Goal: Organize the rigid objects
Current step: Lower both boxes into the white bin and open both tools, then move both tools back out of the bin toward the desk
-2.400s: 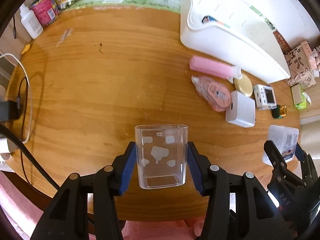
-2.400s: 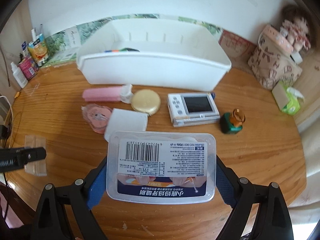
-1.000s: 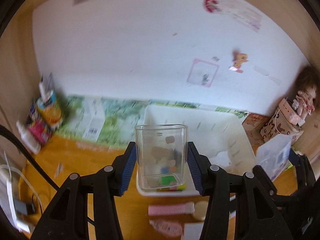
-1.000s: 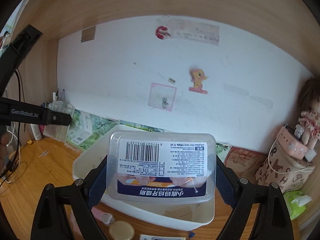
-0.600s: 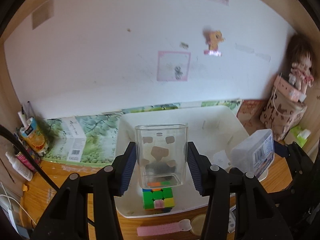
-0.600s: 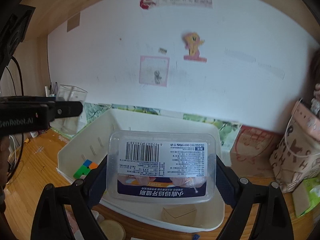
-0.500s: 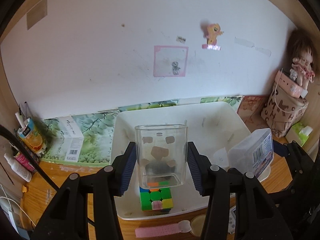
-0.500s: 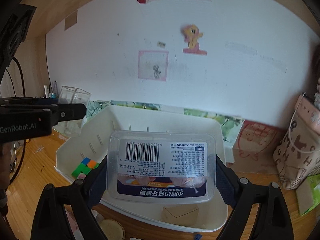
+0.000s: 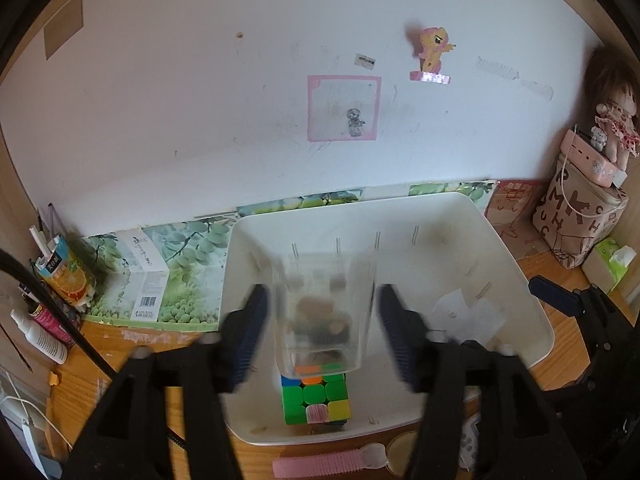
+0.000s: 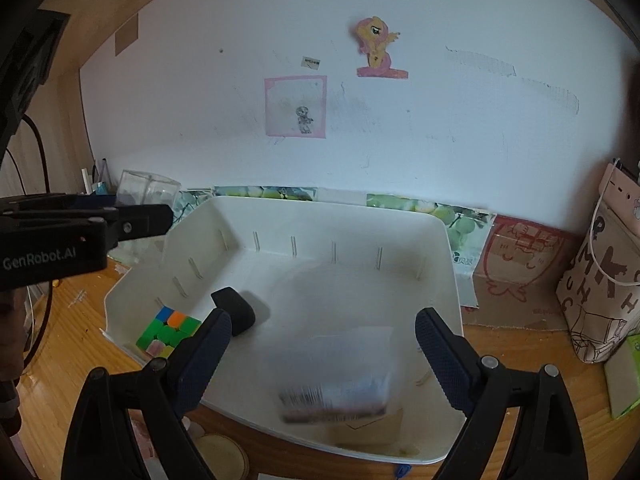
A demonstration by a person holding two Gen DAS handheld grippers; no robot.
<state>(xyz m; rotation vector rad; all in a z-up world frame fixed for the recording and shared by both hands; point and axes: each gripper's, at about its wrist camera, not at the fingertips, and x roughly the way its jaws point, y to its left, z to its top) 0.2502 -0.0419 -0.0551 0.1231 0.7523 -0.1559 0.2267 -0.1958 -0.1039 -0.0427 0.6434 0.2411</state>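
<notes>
A white plastic bin (image 9: 516, 276) (image 10: 444, 264) stands against the wall. My left gripper (image 9: 322, 326) is open over its left end, and the clear square cup (image 9: 322, 320) is blurred between the spread fingers, loose from the pads. The cup also shows in the right wrist view (image 10: 146, 194). My right gripper (image 10: 322, 344) is open over the bin. The clear lidded box with a barcode label (image 10: 340, 376) is blurred inside the bin, free of the fingers. A colour puzzle cube (image 9: 316, 398) (image 10: 168, 330) and a black object (image 10: 234, 306) lie in the bin.
A pink hair roller (image 9: 324, 466) and a gold round tin (image 9: 400, 456) (image 10: 222, 458) lie on the wooden desk in front of the bin. A juice carton (image 9: 66, 270) and bottles stand at left. A patterned bag (image 9: 576, 220) (image 10: 604, 284) stands at right.
Both grippers have opened over the bin. The cup has come loose from the left fingers and the lidded box has dropped from the right fingers into the bin.
</notes>
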